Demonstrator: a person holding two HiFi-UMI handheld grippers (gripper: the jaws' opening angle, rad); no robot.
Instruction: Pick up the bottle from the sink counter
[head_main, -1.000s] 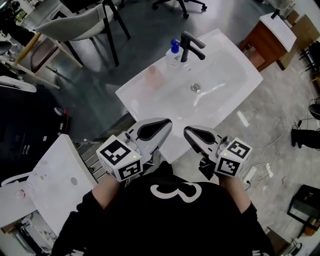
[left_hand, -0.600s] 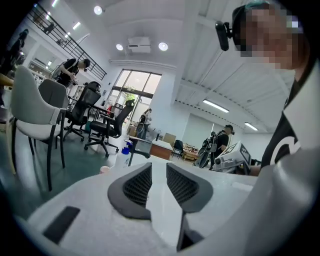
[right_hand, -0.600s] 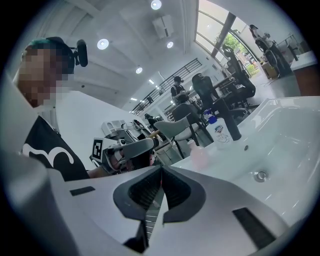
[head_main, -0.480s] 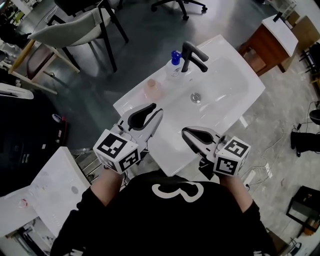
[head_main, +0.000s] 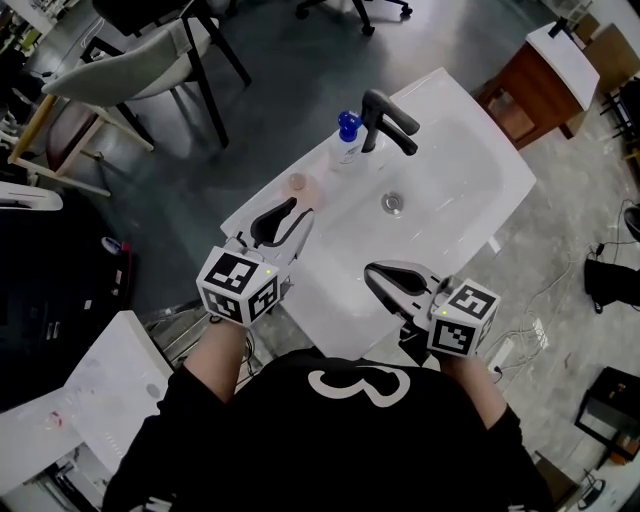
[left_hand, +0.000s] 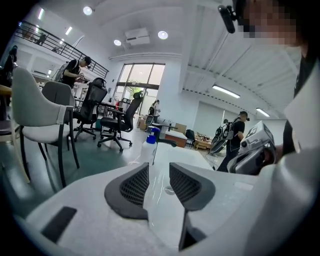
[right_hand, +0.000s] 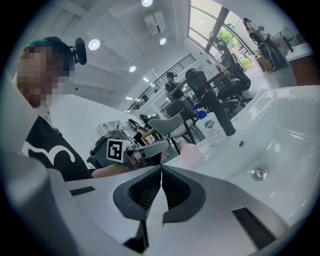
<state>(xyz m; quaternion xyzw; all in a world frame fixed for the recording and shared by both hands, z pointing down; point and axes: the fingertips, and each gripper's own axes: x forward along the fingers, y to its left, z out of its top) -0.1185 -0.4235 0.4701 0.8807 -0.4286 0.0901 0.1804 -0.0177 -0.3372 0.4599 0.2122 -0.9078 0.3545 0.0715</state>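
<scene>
2 changes in the last sec: left gripper (head_main: 272, 222) has advanced over the surface's (head_main: 500, 150) near-left corner, and its fingers have just been opening, now part-spread w/ nothing between. Judged an approach to the bottle (head_main: 345, 138), upright at the faucet-side edge, not yet reached. Right gripper (head_main: 385, 280) fingers closed, empty. Bottle: clear plastic cylinder, blue cap. Surface: glossy white.

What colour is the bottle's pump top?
Blue; the pump top shows best in the head view.
</scene>
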